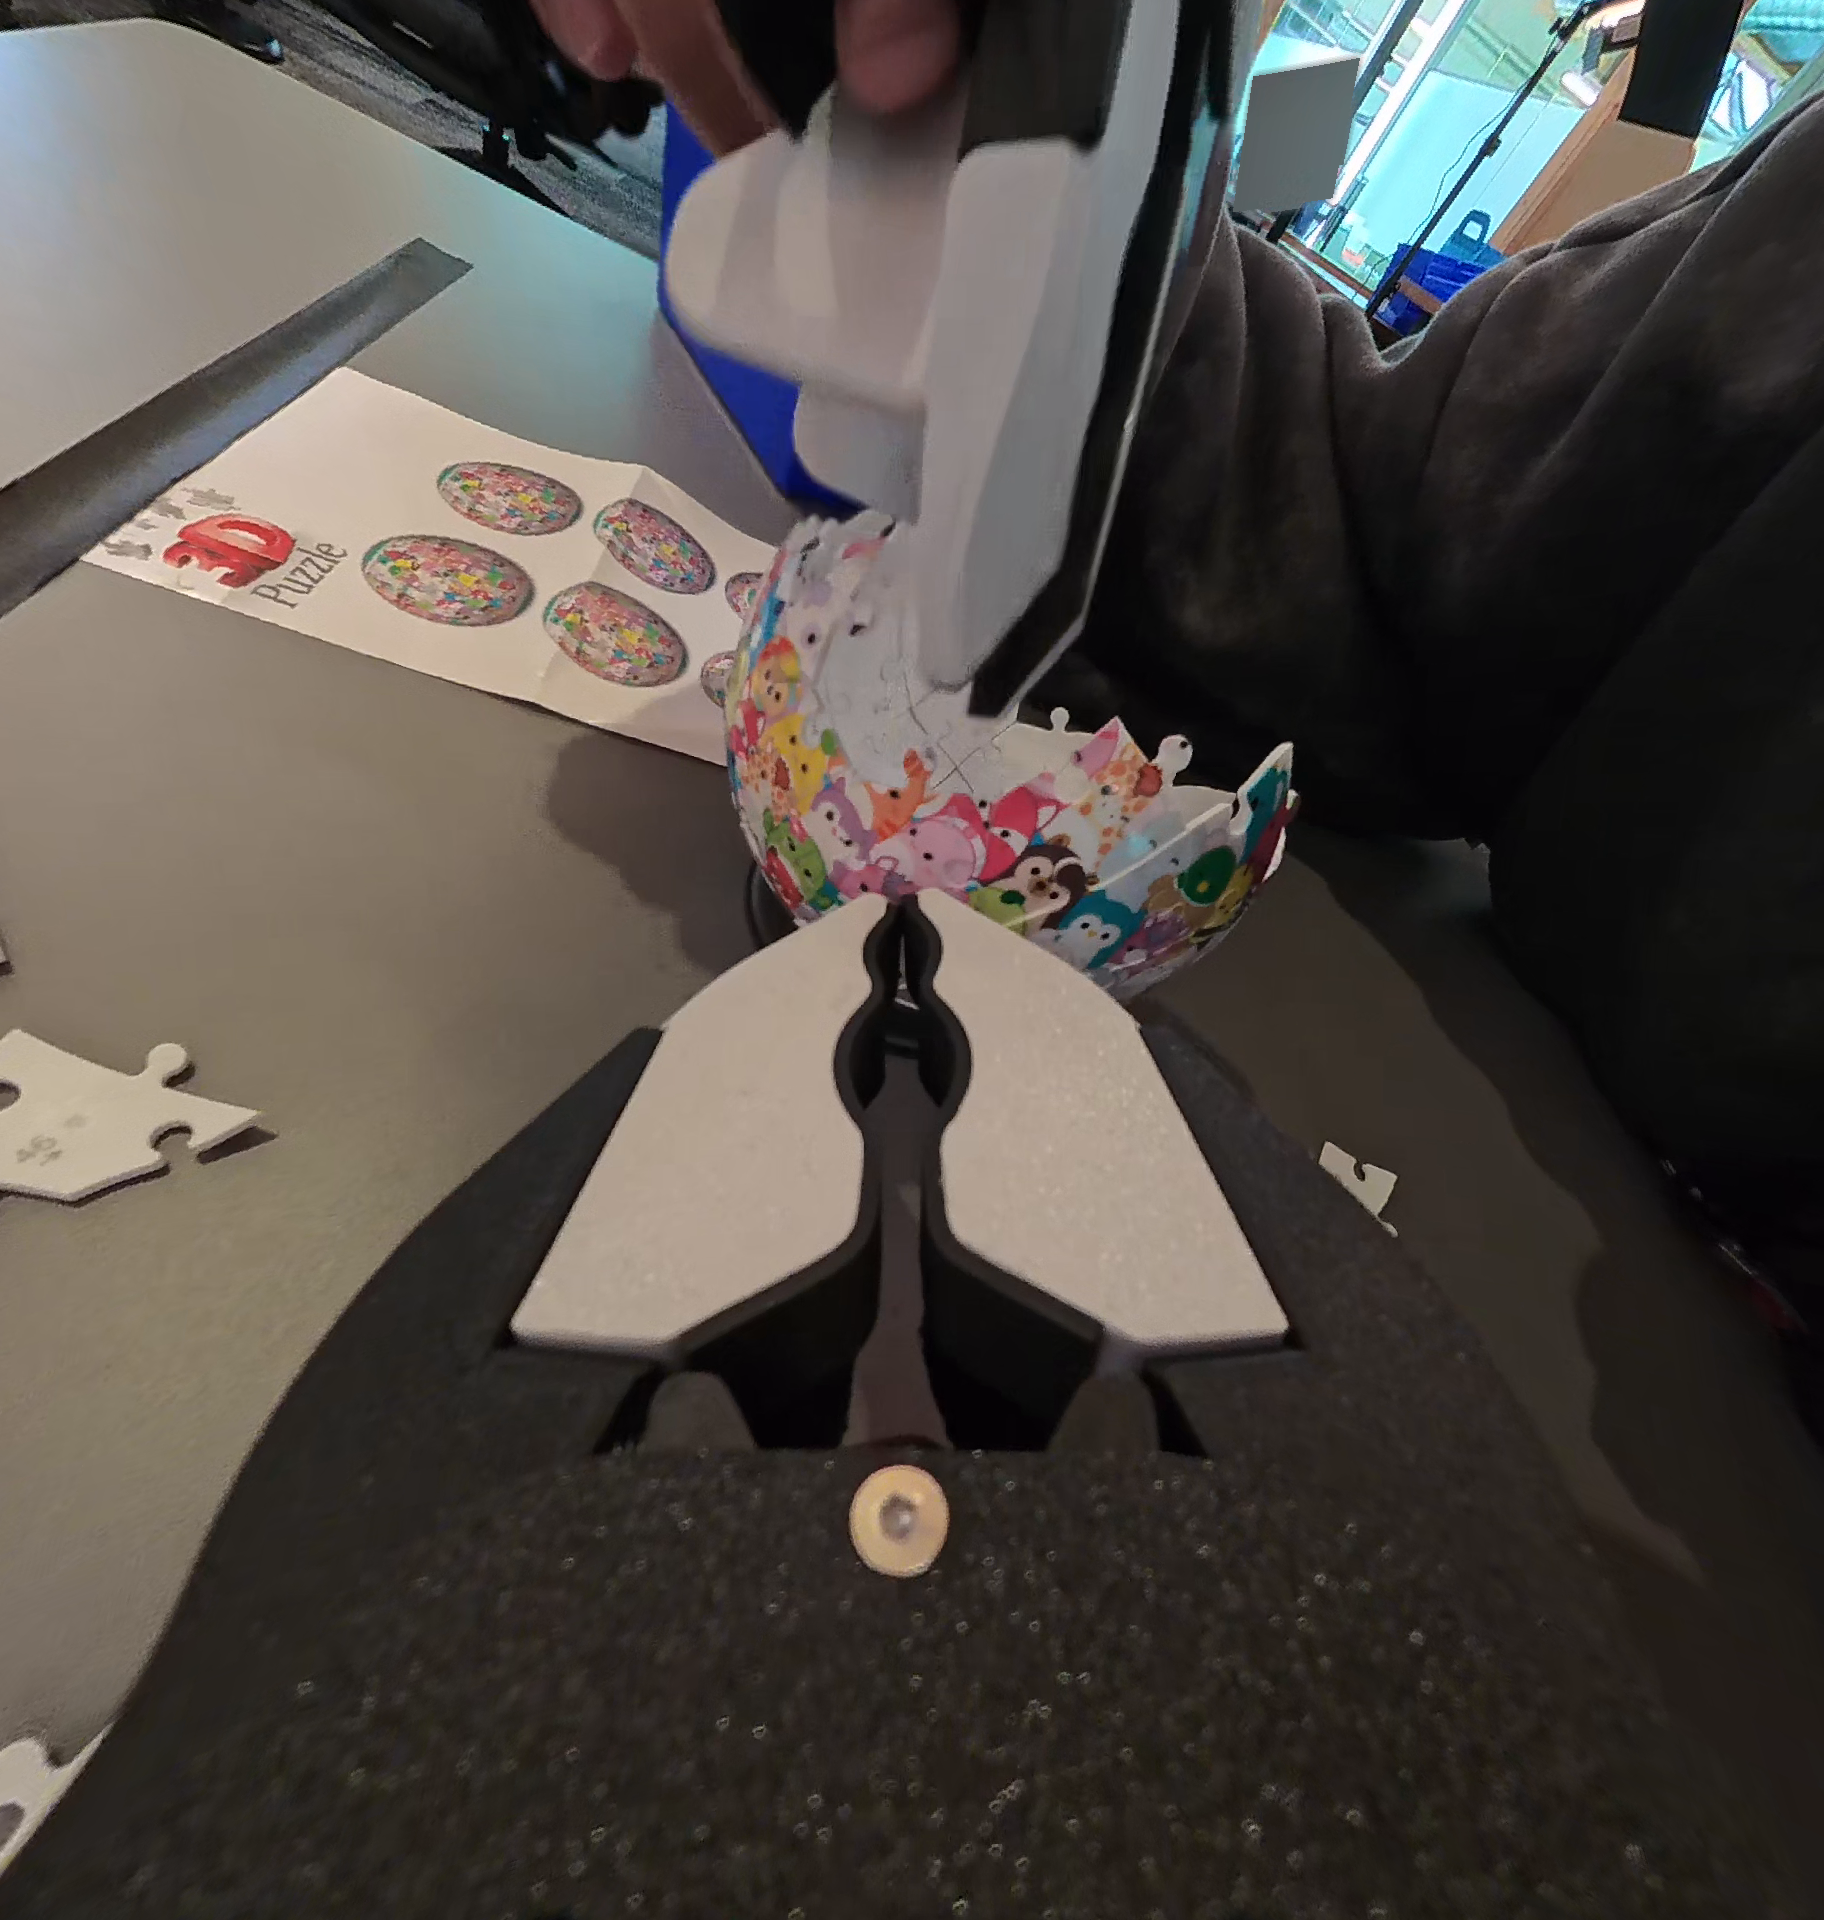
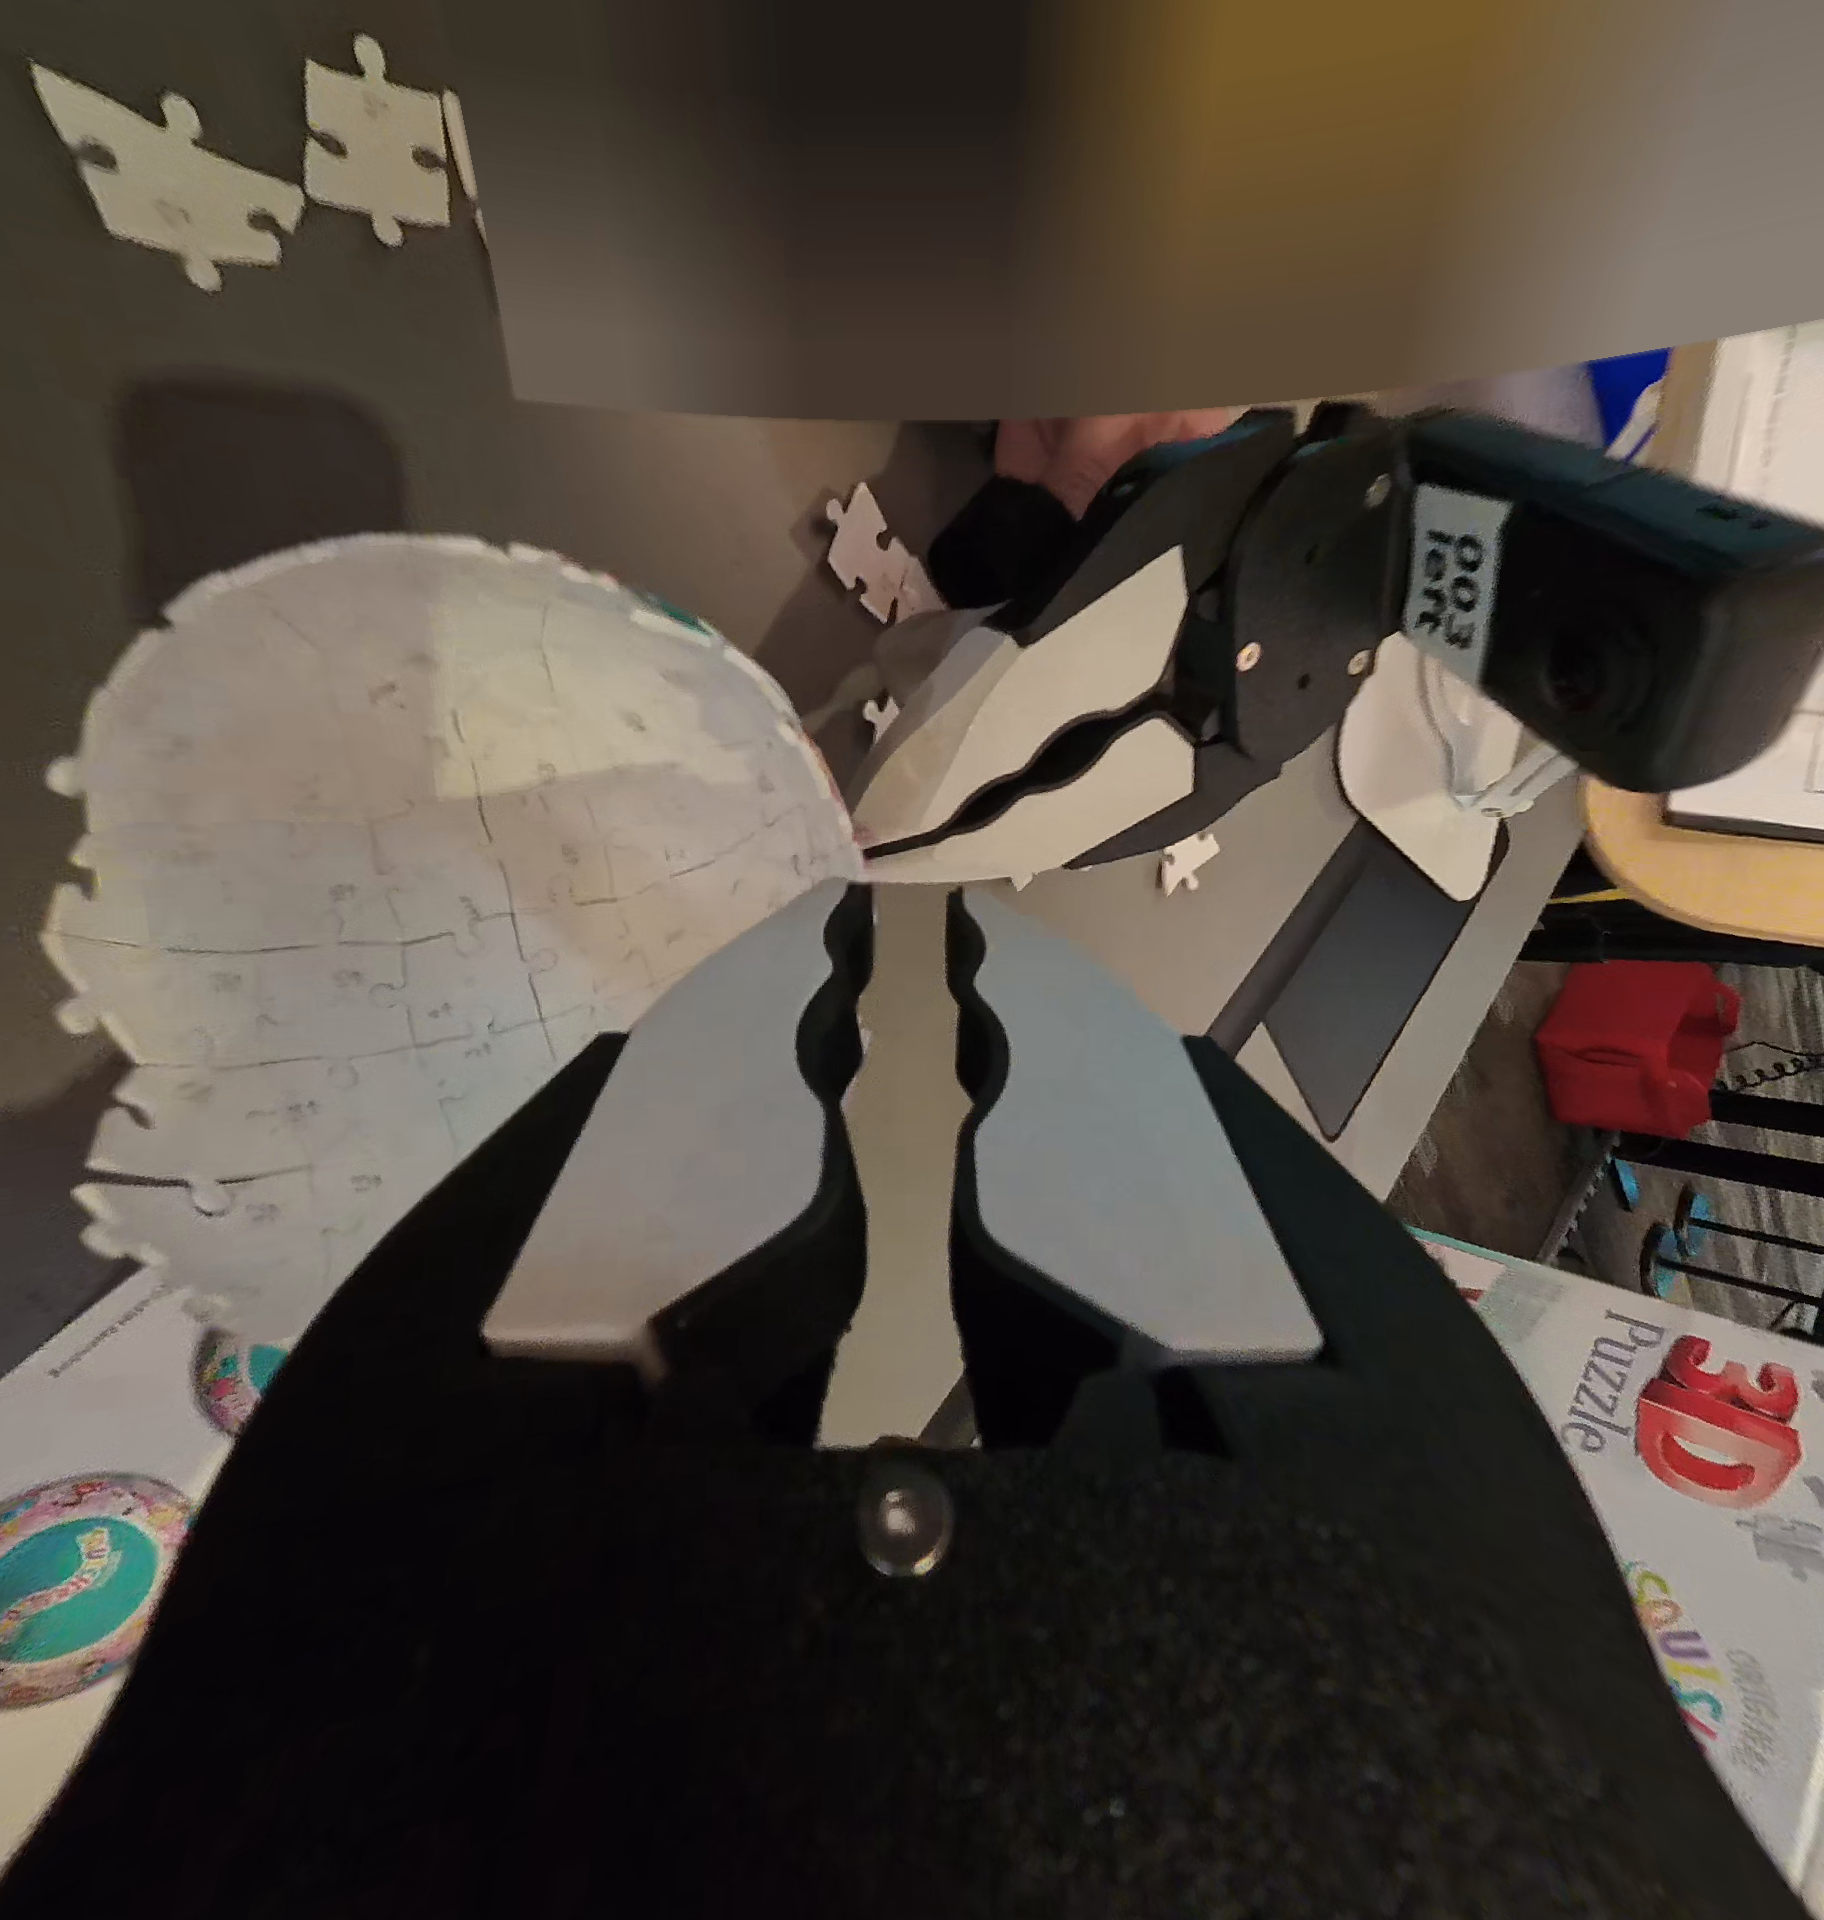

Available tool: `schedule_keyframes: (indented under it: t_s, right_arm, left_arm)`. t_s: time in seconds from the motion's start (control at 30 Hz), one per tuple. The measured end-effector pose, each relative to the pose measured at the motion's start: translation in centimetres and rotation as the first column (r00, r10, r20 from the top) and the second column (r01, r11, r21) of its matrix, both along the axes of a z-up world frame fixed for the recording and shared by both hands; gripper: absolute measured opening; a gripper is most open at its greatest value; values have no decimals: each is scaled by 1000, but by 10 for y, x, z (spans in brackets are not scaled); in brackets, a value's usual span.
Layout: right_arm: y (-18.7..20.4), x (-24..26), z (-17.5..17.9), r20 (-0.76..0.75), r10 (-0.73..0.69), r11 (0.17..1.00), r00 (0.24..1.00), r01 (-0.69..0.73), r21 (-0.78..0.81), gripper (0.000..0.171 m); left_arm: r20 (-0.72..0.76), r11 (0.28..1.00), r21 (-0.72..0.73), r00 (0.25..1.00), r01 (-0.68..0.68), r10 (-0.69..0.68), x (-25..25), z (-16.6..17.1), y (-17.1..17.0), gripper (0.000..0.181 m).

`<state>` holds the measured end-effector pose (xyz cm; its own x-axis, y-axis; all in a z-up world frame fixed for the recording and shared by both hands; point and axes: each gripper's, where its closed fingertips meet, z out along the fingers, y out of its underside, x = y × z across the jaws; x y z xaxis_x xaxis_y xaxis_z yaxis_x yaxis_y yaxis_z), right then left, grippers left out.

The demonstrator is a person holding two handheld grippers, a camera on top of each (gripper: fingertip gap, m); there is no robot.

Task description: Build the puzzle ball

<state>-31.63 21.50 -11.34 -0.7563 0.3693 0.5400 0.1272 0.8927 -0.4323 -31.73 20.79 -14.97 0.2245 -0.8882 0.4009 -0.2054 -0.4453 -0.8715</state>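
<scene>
The half-built puzzle ball [image 1: 949, 842] stands tilted on a black stand [image 1: 768, 904]. It is colourful outside and white inside, with a jagged open rim. My left gripper [image 1: 903, 912] is shut, its tips touching the ball's lower outer side. My right gripper [image 1: 975, 691] comes down from above, tips inside the open bowl. In the right wrist view the ball's white inside [image 2: 420, 852] fills the left. My right gripper [image 2: 906, 902] has a narrow gap between its fingers with nothing seen in it. The left gripper [image 2: 872, 862] touches the rim there.
Loose white pieces [image 1: 66, 1127] lie face down on the dark table [image 1: 368, 883], with others in the right wrist view [image 2: 170, 177]. A printed instruction sheet [image 1: 451, 551] lies behind the ball. A blue box [image 1: 742, 395] stands farther back. A person's dark sleeve [image 1: 1510, 520] is at the right. My right fingertips sit around 4 centimetres from my left ones.
</scene>
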Motion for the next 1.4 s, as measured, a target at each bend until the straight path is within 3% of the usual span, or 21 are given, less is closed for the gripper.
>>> schedule_keyframes:
  t_s: [0.07, 0.37, 0.7, 0.8, 0.9, 0.97, 1.07, 1.13, 1.2, 1.3, 1.4]
  right_arm:
    - [-6, 6, 5, 15, 14, 999, 1000, -13, -33, 0]
    - [-10, 15, -31, 196, 13, 999, 981, -23, 48, 0]
    - [-14, 9, -23, 106, 31, 984, 994, -48, 169, 0]
    - [-10, 13, -18, 118, -45, 981, 992, 21, 195, 0]
    - [-3, 21, 0, 105, -254, 960, 961, 237, 151, 0]
    - [3, 28, 15, 86, -474, 880, 876, 474, 27, 0]
    - [3, 27, 24, 175, -757, 588, 630, 773, -239, 0]
    - [-7, 21, 13, 314, -794, 408, 521, 839, -361, 0]
    - [-19, 22, -5, 496, -754, 257, 431, 888, -381, 0]
    - [-32, 21, -15, 647, -655, 131, 391, 902, -412, 0]
    - [-23, 25, -26, 599, -701, 182, 387, 909, -374, 0]
  left_arm:
    - [2, 1000, -3, 1000, 0, 0, 0, 0, 0, 0]
    - [0, 1000, -1, 1000, 2, -2, 2, 0, 0, 0]
    - [0, 1000, 8, 1000, 1, -1, 4, 1, 0, 0]
    - [-3, 1000, 10, 1000, 1, -1, 4, 0, 0, 0]
    - [-6, 1000, 17, 1000, -2, 2, 4, 0, 0, 0]
    - [-7, 1000, 21, 1000, -3, 3, 4, 1, 0, 0]
    - [-1, 1000, 23, 1000, -4, 4, 4, 2, -1, 0]
    - [5, 1000, 22, 1000, -4, 4, 5, 2, -1, 0]
    - [11, 1000, 29, 1000, -10, 10, 6, 4, 0, 0]
    - [23, 999, 45, 1000, -18, 17, 7, 7, 0, 0]
    - [19, 998, 53, 1000, -16, 15, 9, 6, 0, 0]
